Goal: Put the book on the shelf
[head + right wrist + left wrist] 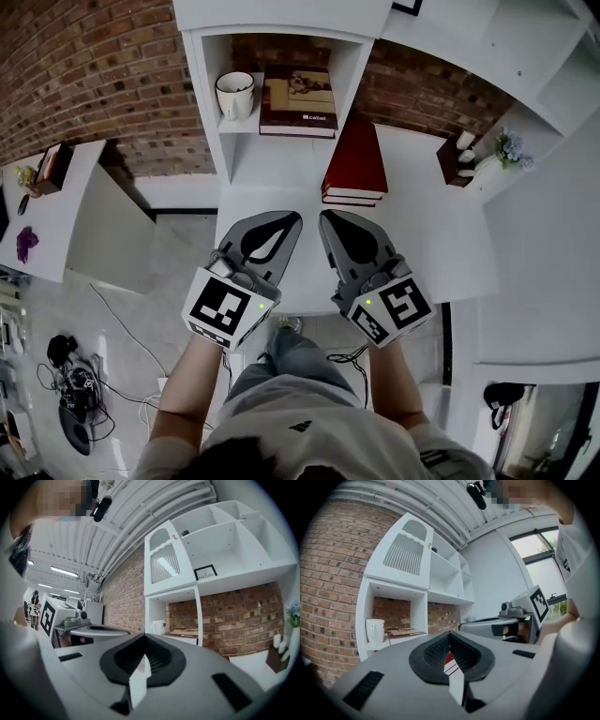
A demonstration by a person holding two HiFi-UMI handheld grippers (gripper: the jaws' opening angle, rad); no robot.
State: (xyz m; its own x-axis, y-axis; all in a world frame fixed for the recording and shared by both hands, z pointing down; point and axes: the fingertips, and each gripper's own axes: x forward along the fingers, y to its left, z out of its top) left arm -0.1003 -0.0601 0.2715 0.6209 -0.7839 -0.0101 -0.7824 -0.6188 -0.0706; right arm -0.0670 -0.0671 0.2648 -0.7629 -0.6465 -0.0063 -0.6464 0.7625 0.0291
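Tongs: left tongs (pixel 292 217), right tongs (pixel 327 217) closed, empty.
Progress: we find brown book (pixel 298 101) on shelf (pixel 246 126); task looks done.

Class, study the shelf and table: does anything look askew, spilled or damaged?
Nothing spilled or damaged. Only the red books on the table lie slightly askew to the shelf; the mug stands upright beside a flat book.

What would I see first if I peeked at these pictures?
Two big grey claws, the left gripper and the right gripper, sit side by side in the middle, both shut and empty. Just past them, a stack of red books lies on the white table. In the white shelf behind, a white mug stands beside a brown book.
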